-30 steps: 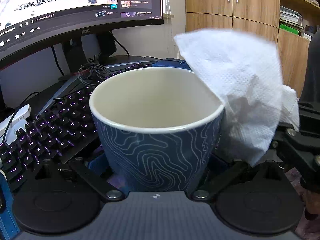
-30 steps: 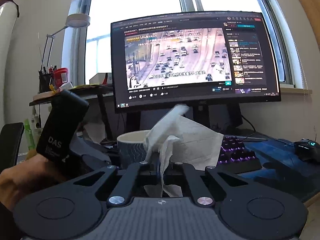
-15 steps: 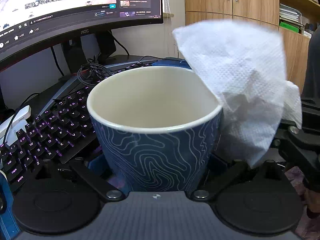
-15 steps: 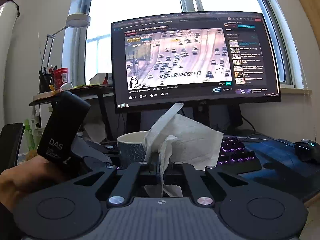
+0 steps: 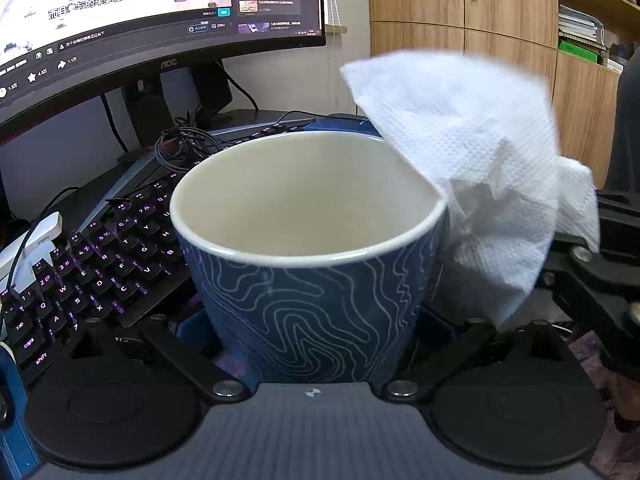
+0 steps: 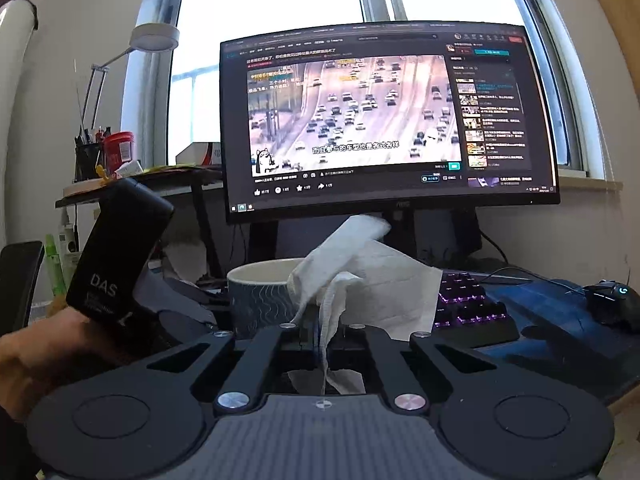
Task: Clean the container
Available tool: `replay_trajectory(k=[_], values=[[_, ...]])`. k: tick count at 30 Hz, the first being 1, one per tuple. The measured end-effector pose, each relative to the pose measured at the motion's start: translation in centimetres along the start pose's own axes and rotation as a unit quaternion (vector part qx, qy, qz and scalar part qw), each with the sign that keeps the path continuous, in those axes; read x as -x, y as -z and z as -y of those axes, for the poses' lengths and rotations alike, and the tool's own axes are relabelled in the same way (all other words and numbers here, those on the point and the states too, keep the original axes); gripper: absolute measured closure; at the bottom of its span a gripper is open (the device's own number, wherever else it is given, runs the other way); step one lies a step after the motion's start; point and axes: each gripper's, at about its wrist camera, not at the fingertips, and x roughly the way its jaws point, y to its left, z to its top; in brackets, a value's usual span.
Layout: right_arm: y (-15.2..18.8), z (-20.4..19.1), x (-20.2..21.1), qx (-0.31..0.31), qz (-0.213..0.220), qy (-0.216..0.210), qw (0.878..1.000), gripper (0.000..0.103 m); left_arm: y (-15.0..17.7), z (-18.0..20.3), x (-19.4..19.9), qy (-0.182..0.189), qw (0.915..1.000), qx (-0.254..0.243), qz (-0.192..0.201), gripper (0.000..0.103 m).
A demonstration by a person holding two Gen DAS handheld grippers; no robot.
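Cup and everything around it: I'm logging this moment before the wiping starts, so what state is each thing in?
Cup: upright, empty inside, held between the left gripper's fingers.
Paper towel: crumpled, at the cup's right rim, not inside.
Left gripper: shut on the cup.
Right gripper: shut on the paper towel.
Monitor: on, showing a traffic video.
Keyboard: backlit purple.
Desk lamp: looks off.

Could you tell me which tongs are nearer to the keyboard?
Left. The left tongs grip the cup right beside the keyboard; the right tongs, pinching the paper towel, sit past the cup.
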Motion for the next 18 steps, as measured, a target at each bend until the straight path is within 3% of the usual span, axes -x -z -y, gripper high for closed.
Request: replay_trajectory(k=[18], values=[[-0.35, 0.11, -0.27, 0.01, 0.001, 0.007, 1.0, 0.099, 0.02, -0.02, 0.11, 0.002, 1.0, 0.0, 0.0, 0.0]])
